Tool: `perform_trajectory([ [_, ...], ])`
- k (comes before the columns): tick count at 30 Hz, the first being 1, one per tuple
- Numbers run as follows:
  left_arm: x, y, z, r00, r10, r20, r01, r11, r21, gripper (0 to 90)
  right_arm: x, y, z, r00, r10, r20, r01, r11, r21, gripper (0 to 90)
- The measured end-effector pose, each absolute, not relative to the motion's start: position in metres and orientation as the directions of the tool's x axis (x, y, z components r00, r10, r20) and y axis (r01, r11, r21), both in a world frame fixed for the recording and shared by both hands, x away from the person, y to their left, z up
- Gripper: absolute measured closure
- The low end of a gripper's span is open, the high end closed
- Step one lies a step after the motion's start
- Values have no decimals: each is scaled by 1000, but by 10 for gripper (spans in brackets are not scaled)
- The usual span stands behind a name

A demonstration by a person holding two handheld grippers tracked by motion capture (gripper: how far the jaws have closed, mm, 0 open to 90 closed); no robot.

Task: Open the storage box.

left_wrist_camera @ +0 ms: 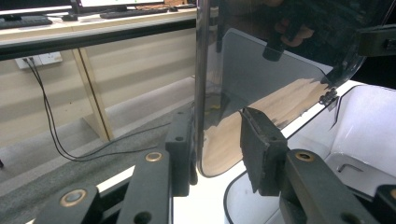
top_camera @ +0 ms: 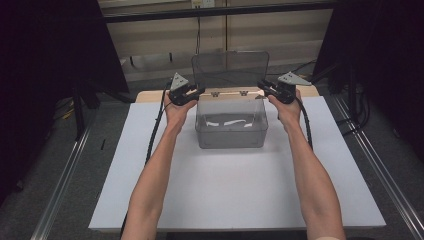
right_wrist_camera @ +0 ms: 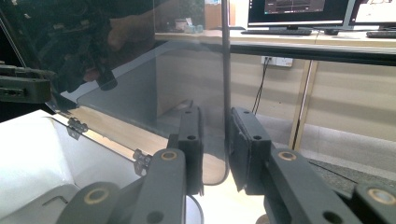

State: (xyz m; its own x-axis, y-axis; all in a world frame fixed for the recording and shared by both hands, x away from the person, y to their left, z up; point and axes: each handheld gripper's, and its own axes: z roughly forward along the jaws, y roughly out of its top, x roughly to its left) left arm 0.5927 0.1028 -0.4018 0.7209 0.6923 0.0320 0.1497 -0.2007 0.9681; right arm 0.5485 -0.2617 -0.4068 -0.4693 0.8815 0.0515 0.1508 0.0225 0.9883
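A clear plastic box (top_camera: 230, 137) stands at the back middle of the white board, its hinged lid (top_camera: 230, 67) standing upright. My left gripper (top_camera: 200, 91) is at the lid's left edge, low down near the hinge line. In the left gripper view the left gripper (left_wrist_camera: 217, 149) is open, with the lid (left_wrist_camera: 261, 70) edge between the jaws, close to the left jaw. My right gripper (top_camera: 261, 86) is at the lid's right edge. It (right_wrist_camera: 215, 149) is open around the lid (right_wrist_camera: 140, 79), whose edge runs near the right jaw. A small L-shaped key (left_wrist_camera: 348, 167) lies in the box.
The white board (top_camera: 225, 185) covers the table, with bare room in front of the box. A wooden strip (top_camera: 150, 95) shows behind it. A long desk with monitors (right_wrist_camera: 299, 9) and hanging cables (left_wrist_camera: 46, 116) stands beyond. Metal rails (top_camera: 65, 175) flank the table.
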Motion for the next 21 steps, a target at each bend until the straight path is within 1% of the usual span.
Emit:
perform_trajectory([
  [4, 593, 103, -401, 721, 692, 37, 147, -205, 968, 655, 550, -263, -407, -470, 881, 49, 153, 27, 988, 756],
  [10, 593, 102, -402, 721, 692, 21, 160, -196, 968, 645, 550, -262, -406, -464, 884, 60, 152, 12, 988, 758],
  [11, 593, 103, -402, 721, 692, 38, 150, -209, 967, 642, 550, -262, -406, -462, 885, 59, 150, 12, 989, 757],
  [14, 594, 103, -402, 720, 694, 18, 164, -196, 967, 644, 552, -262, -403, -459, 886, 67, 152, 4, 988, 758],
  [17, 594, 103, -402, 708, 706, 34, 160, -207, 965, 650, 553, -260, -400, -458, 886, 67, 154, 5, 988, 755],
  [19, 594, 103, -402, 711, 703, 9, 170, -185, 968, 653, 554, -260, -399, -457, 887, 62, 159, 13, 987, 759],
  [21, 595, 105, -401, 716, 697, 37, 157, -213, 964, 654, 555, -260, -399, -457, 887, 68, 164, 9, 986, 764],
])
